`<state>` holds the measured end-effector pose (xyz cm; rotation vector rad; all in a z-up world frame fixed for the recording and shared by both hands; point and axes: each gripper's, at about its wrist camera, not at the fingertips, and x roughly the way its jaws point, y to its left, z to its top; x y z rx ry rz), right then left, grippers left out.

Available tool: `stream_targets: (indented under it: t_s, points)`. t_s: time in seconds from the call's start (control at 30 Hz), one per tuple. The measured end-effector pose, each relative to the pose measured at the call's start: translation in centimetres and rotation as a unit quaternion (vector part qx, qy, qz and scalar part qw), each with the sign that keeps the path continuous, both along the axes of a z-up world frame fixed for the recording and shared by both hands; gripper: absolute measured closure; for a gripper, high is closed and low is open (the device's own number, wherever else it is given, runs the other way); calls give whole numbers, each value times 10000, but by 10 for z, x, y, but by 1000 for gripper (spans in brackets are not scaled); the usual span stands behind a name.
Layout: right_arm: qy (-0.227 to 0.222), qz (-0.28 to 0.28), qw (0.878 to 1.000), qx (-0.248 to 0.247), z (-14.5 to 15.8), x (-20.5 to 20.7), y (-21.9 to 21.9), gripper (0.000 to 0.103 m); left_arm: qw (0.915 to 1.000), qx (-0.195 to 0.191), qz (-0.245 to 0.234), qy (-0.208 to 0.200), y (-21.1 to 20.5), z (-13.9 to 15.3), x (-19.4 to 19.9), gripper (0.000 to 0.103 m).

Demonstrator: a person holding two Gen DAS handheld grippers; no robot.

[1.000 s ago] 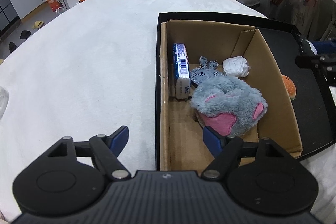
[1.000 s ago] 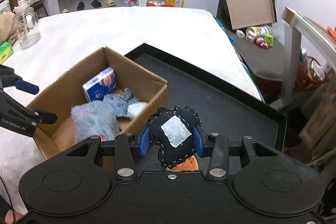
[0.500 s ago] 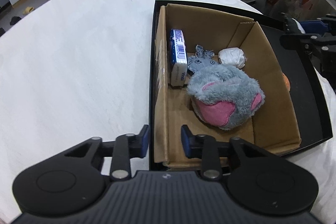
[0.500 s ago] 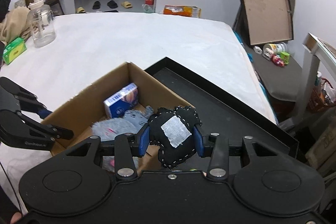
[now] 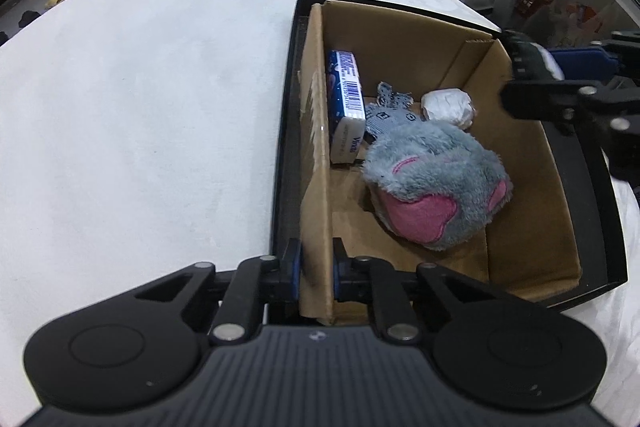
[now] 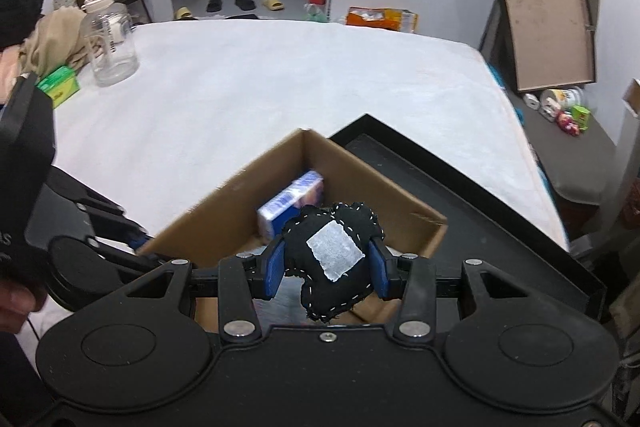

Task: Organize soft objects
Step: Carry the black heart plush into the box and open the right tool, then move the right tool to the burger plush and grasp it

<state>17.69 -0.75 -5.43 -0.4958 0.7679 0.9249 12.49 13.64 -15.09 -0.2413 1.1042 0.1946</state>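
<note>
tissue pack (image 5: 347,107) | end face txt "Vinda" | barcode on side

Matt corrugated cardboard box (image 5: 520,211), fuzzy grey plush (image 5: 434,183), black felt toy (image 6: 332,259) w/ white stitching.

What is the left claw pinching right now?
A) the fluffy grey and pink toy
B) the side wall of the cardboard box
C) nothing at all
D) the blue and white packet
B: in the left wrist view, the left claw has one finger on each side of the cardboard box wall and is closed on it, while the fluffy grey and pink toy lies untouched inside the box.
</note>
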Motion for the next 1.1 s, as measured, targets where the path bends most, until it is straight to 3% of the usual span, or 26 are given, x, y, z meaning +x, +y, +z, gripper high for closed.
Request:
stream_targets:
  t_s: [0.37, 0.57, 0.77, 0.9, 1.1]
  points:
    - [655, 168, 9976, 175, -10, -2, 24, 60, 9999, -126, -59, -78, 7, 0, -4, 89]
    - [1212, 180, 9917, 381, -15, 3, 29, 53, 9998, -157, -113, -74, 8, 1, -2, 88]
    - [1088, 265, 9935, 207, -15, -3, 30, 46, 9997, -171, -135, -60, 8, 1, -2, 88]
    - [1061, 286, 9937, 212, -14, -4, 30, 28, 9997, -157, -161, -51, 7, 2, 0, 88]
    - [959, 275, 9949, 181, -13, -4, 26, 28, 9998, -67, -200, -42, 4, 4, 1, 88]
